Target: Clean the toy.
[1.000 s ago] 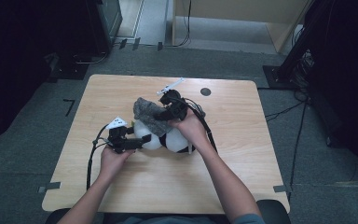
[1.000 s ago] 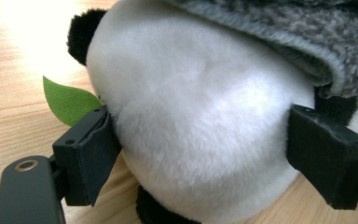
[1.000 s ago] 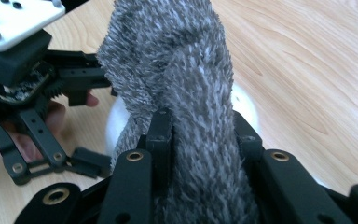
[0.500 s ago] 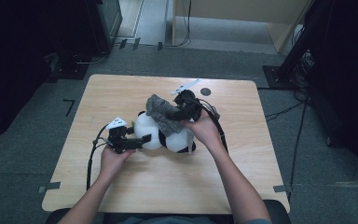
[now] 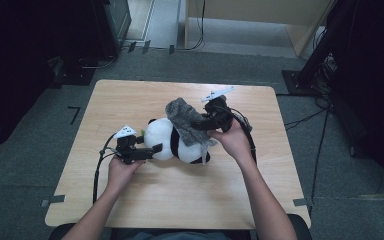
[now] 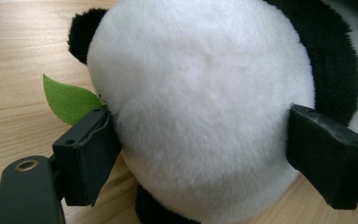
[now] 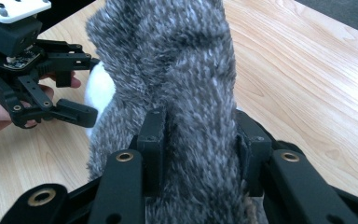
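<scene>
A black-and-white panda plush (image 5: 172,142) lies on the wooden table (image 5: 130,100). My left gripper (image 5: 156,149) is shut on its white head (image 6: 205,107), one jaw pressed into each side; a green felt leaf (image 6: 67,100) pokes out beside the left jaw. A grey fuzzy knitted cloth (image 5: 185,117) drapes over the panda's body. My right gripper (image 5: 206,122) holds the cloth's far end (image 7: 186,60) between its pads. Its jaws have just been opening a little, with the cloth still between them. The right gripper view also shows the left gripper (image 7: 92,88) at the panda.
Bare wood lies all round the plush, widest toward the near edge (image 5: 180,220). Grey carpet surrounds the table, with dark equipment stands at the back left (image 5: 110,25) and right (image 5: 325,50). Cables trail from both grippers.
My right gripper has moved to the right with the grey cloth, drawing it out across the panda. The left gripper and the panda's head have stayed put.
</scene>
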### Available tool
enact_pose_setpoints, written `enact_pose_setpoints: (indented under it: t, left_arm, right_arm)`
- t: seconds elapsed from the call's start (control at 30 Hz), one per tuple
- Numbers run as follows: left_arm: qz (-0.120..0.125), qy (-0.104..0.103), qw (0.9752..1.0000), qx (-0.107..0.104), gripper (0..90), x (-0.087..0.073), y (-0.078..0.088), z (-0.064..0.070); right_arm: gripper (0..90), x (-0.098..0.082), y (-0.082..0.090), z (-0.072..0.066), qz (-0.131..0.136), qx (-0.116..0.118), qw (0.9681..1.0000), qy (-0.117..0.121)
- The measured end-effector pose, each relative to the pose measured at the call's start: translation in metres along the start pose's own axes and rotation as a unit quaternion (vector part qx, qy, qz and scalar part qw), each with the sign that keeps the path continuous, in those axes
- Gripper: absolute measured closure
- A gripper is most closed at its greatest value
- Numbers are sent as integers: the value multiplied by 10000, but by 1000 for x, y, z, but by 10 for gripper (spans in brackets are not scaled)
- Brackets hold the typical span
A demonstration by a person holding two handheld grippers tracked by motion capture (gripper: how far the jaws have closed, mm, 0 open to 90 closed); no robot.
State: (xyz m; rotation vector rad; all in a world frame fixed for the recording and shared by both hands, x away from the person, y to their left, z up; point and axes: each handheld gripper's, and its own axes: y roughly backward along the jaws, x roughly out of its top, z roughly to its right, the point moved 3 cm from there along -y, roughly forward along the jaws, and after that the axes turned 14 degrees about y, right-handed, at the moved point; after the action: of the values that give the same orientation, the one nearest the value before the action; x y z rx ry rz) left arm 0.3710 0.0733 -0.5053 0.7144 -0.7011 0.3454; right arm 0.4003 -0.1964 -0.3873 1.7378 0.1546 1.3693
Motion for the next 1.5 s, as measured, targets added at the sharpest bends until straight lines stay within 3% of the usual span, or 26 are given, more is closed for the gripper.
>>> enact_pose_setpoints:
  t: [0.23,0.63,0.77,0.93,1.13,1.37,1.5]
  left_arm:
    - [-18,-22,10000,8,138,0,0,0]
    - [-17,-18,10000,11,138,0,0,0]
    - [-22,-16,10000,15,138,0,0,0]
    - [-33,-16,10000,6,138,0,1,0]
    - [-26,-9,10000,7,138,0,0,0]
    - [-12,-29,10000,7,140,0,0,0]
    - [4,-40,10000,19,140,0,0,0]
  right_arm:
    - [680,-10,14,5,19,-2,9999,-104]
    - [714,-27,35,19,29,-156,9989,-448]
    - [723,-24,41,15,143,-96,9987,-484]
    - [728,-8,42,4,202,-3,9993,-316]
    - [728,18,27,-7,108,173,9997,-130]
    - [726,49,-10,-21,65,522,9986,38]
    - [726,61,-35,-29,-102,646,9978,107]
